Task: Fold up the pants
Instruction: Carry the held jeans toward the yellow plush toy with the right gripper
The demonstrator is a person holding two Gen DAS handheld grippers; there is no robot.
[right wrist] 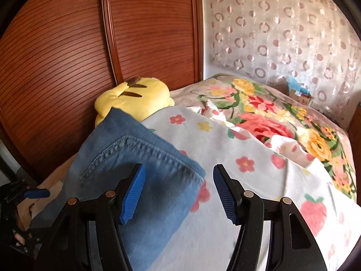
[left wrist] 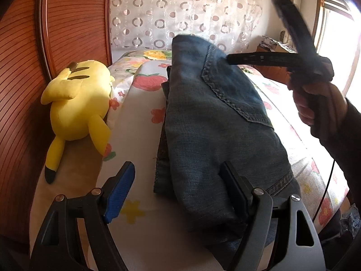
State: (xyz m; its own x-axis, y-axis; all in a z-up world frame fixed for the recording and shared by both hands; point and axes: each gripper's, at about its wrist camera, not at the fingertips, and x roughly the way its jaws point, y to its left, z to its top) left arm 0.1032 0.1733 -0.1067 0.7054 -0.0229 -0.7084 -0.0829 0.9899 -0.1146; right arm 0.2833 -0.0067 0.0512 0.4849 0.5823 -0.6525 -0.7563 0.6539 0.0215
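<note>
A pair of blue denim jeans [left wrist: 216, 122] lies folded into a thick stack on a bed [left wrist: 140, 117], resting on a white sheet printed with small flowers and strawberries. The stack runs from the near edge of the bed toward its middle, and a stitched back pocket [left wrist: 234, 90] faces up on top.

The left gripper [left wrist: 178, 187] hangs low over the near end of the jeans with its fingers spread wide. Its blue-padded finger [left wrist: 119, 194] is over bare sheet beside the denim, and the other finger sits on or just above the cloth; nothing is pinched.

The right gripper [right wrist: 178, 192], held in a person's hand [left wrist: 315, 103], is raised above the far side of the stack. Its fingers are parted and nothing is between them. In its own view one blue pad [right wrist: 133, 194] is over a corner of the jeans and the other over the sheet.

A yellow plush toy [left wrist: 79, 103] lies face down along the bed's edge beside a slatted wooden wardrobe door [left wrist: 67, 33]. A flowered blanket [right wrist: 270, 113] covers the far part of the bed, below a sheer curtain with ring patterns [left wrist: 180, 11].
</note>
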